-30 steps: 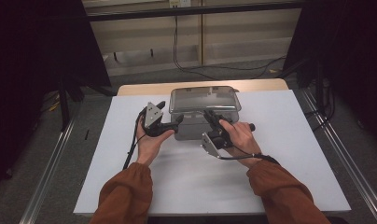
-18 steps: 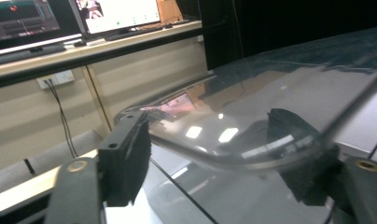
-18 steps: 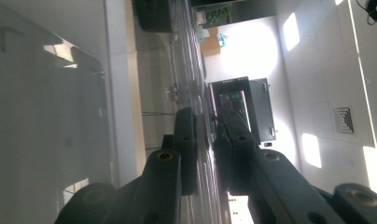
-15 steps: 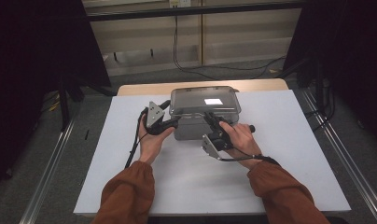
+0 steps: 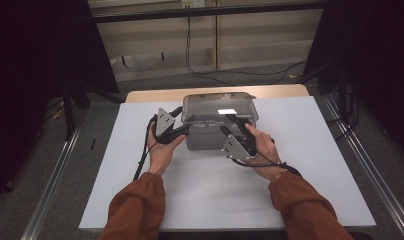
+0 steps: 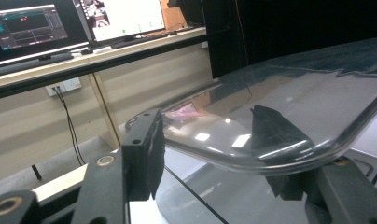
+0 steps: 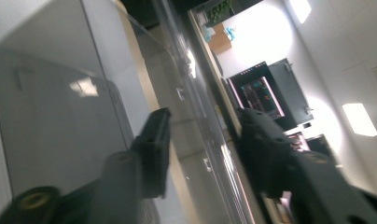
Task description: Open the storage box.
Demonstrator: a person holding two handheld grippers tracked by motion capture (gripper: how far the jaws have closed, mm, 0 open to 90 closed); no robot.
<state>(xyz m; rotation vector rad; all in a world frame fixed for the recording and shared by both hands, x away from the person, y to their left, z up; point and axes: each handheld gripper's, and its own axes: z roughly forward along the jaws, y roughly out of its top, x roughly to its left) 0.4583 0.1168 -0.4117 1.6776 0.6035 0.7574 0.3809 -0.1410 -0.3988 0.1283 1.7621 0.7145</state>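
High view: both grippers' jaws open astride the clear lid (image 5: pixel 217 106) edges of the grey box (image 5: pixel 205 137).

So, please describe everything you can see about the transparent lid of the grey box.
The lid looks like clear glossy plastic with rounded corners and a thick rim, mirroring a ceiling light. It sits on the grey box mid-table, its left edge apparently raised. The left gripper straddles that rim; the right gripper straddles the opposite edge.
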